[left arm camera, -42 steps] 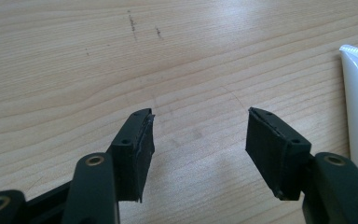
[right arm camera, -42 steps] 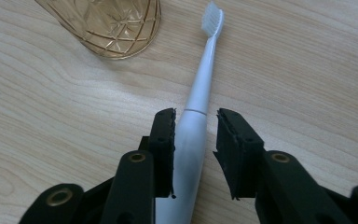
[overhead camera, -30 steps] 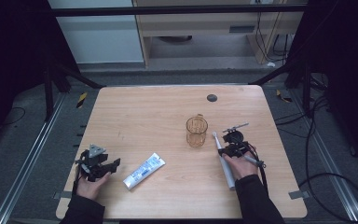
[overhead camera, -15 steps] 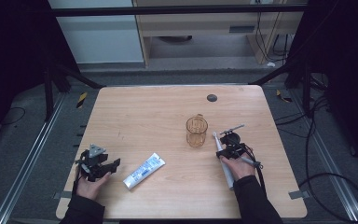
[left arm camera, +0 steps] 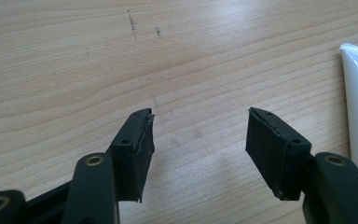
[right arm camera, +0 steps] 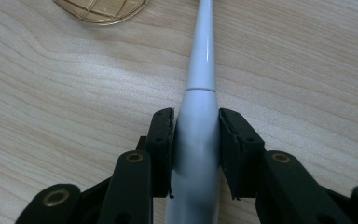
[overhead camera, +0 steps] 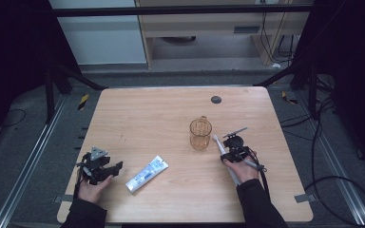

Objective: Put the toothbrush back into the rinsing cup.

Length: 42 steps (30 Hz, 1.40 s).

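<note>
closing on the toothbrush beside the cup

right hand-held gripper (right arm camera: pixel 196 140) — jaws have just been closing, both pads now against the thick white handle of the electric toothbrush (right arm camera: pixel 200 93), which lies flat on the table (overhead camera: pixel 147 114). the grip sits just below the seam where the handle narrows to the neck. to do it well, i'd judge: finish the squeeze square on the fat part of the handle, not the taper where it could slip forward, then lift level so the head end doesn't drag or knock the cup.

toothbrush head points toward the amber cup (overhead camera: pixel 200 134), its tip just beside the cup's base.

cup stands upright, looks empty as far as can be told.

left hand-held gripper (left arm camera: pixel 198 135) — jaws apart, nothing between them, low over the table; toothpaste tube (overhead camera: pixel 147 174) lies near it.
</note>
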Available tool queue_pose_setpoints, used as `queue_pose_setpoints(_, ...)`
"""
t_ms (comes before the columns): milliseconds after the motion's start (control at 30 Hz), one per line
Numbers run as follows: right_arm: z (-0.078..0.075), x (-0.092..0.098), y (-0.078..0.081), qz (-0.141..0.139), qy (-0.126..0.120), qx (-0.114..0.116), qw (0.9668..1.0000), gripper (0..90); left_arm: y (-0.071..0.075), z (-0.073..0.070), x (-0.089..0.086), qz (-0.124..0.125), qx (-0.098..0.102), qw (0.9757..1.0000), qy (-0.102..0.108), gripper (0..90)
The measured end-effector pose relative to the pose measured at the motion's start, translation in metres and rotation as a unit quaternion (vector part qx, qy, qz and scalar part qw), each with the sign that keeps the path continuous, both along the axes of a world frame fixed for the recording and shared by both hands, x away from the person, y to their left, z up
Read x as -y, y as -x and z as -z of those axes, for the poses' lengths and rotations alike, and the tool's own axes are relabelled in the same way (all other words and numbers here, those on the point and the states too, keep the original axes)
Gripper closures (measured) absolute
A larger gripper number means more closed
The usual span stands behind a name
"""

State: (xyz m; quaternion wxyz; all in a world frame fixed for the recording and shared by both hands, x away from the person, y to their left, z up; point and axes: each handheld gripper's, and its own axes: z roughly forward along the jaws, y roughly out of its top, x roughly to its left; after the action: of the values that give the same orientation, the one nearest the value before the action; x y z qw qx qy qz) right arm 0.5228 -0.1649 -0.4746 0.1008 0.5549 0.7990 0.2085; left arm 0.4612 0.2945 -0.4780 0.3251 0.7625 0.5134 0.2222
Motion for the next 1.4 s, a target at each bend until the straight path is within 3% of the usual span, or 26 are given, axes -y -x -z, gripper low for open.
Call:
queue_pose_setpoints(467, -0.002, 0.001, 0.0, 0.018, 0.009, -0.009, 0.9998, 67.5, 0.0, 0.0, 0.0, 0.0, 0.0, 1.0, 0.0, 40.8)
queue_pose_setpoints(667, -0.009, 0.004, 0.003, 0.016, 0.004, 0.0, 0.9999, 67.7, 0.0, 0.0, 0.0, 0.0, 0.0, 1.0, 0.001, 40.8)
queue_pose_setpoints(1033, -0.027, 0.013, 0.01, 0.019, -0.014, 0.034, 0.9991, 67.8, 0.0, 0.0, 0.001, 0.0, 0.0, 1.0, 0.0, 40.8)
queue_pose_setpoints(1400, -0.046, 0.025, 0.018, 0.031, -0.043, 0.071, 0.9961, 67.9, 0.0, 0.0, 0.001, 0.001, 0.001, 1.0, 0.001, 40.8)
